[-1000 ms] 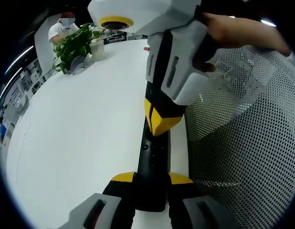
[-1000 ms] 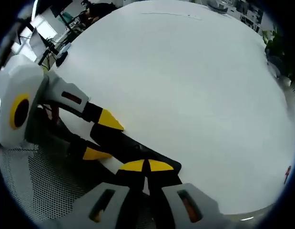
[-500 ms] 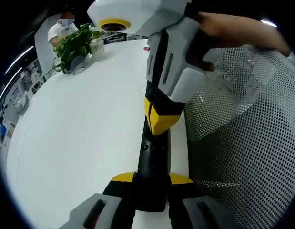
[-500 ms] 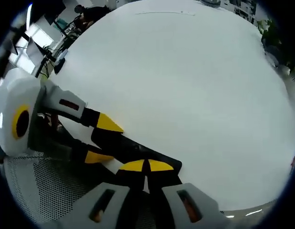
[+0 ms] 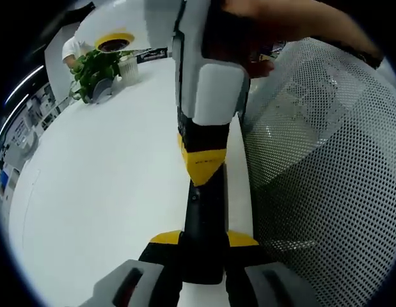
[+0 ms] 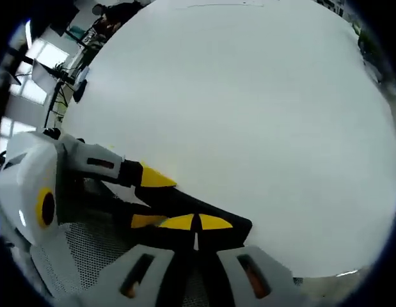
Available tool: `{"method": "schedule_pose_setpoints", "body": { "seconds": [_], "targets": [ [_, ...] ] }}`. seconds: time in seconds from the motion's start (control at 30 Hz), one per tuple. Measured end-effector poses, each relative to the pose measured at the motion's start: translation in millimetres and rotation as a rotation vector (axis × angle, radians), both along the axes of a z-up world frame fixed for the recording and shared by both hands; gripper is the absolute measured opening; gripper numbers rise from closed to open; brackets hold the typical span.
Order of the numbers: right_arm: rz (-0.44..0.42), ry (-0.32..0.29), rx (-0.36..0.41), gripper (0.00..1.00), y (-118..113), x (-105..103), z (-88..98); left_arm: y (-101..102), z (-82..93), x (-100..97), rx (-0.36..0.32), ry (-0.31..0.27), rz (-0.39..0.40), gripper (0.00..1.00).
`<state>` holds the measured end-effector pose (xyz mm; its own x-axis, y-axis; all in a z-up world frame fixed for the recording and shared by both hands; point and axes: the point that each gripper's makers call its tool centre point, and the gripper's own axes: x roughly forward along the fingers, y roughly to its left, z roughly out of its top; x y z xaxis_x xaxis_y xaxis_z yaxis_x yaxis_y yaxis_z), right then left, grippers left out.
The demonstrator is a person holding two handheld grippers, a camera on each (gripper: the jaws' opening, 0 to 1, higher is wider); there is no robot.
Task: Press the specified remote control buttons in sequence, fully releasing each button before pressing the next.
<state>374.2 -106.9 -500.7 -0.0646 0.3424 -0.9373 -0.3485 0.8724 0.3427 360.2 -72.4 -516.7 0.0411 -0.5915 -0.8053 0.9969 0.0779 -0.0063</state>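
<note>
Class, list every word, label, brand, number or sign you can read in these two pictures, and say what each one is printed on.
None can be read.
Remote control: black, held between the left gripper's yellow tips; its button markings are too small to read.
Dark strip on the white table behind the potted plant: any lettering is too blurred.
Right gripper: yellow tips, no lettering visible.

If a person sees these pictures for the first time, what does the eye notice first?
First, the black remote control, clamped at its near end by the left gripper, with the closed yellow tips of the right gripper pressing on its top. Then the wide white table under it, and a green potted plant at the far edge.
</note>
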Motion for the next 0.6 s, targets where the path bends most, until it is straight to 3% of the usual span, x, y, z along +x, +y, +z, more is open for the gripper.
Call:
{"method": "schedule_pose_setpoints", "body": {
  "seconds": [0.2,0.33,0.5,0.6],
  "targets": [
    [-0.006,0.126,-0.028,0.00,3.0,5.4,-4.2,0.0,-0.3,0.1,-0.003,-0.002,-0.001,0.24],
    [0.014,0.150,-0.072,0.00,1.8,7.7,-9.9,0.0,-0.4,0.3,-0.003,0.001,0.004,0.24],
    [0.013,0.163,-0.033,0.00,16.5,4.4,-4.3,-0.1,-0.3,0.2,-0.001,0.002,0.003,0.24],
    [0.013,0.172,-0.050,0.00,16.6,4.5,-6.3,0.0,0.1,0.2,-0.002,0.002,0.004,0.24]
  ]
}}
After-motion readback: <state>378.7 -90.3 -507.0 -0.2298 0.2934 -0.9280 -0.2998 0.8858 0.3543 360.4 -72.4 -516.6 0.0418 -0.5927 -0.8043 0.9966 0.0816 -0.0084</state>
